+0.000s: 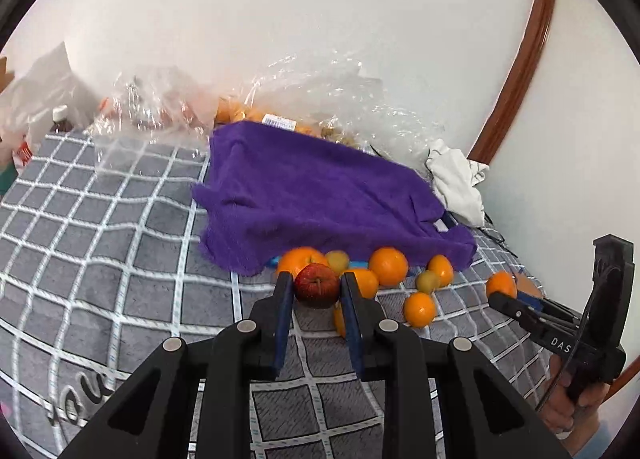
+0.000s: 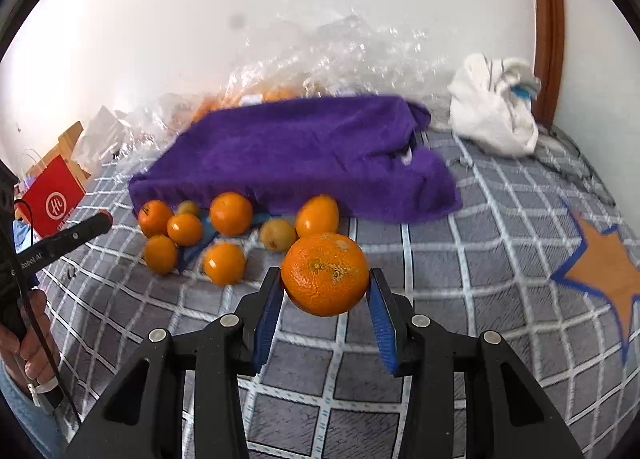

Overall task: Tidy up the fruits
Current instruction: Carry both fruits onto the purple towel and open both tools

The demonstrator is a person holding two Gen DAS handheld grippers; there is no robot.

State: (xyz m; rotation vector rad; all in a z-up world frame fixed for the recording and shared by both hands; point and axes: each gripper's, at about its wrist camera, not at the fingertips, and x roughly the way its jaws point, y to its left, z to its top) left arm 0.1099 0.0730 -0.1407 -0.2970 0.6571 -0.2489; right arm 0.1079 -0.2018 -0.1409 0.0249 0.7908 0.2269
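Observation:
In the left wrist view my left gripper [image 1: 316,285] is shut on a small red apple [image 1: 317,284], held just above the checked bedspread [image 1: 120,251]. Behind it lie several oranges [image 1: 388,265] and two small yellow-green fruits [image 1: 426,281] along the edge of a purple towel [image 1: 320,195]. In the right wrist view my right gripper [image 2: 325,285] is shut on a large orange [image 2: 325,274], lifted off the bed. The same pile of oranges [image 2: 231,213] lies to its left in front of the purple towel [image 2: 296,151]. The right gripper's tip holding its orange [image 1: 501,284] shows at the left view's right edge.
Crumpled clear plastic bags [image 1: 312,99] with more fruit sit behind the towel against the white wall. A white cloth [image 2: 494,107] lies at the back right by a wooden frame [image 2: 548,19]. A red paper bag [image 2: 54,195] stands at the left. A hand [image 2: 32,323] holds the left gripper's handle.

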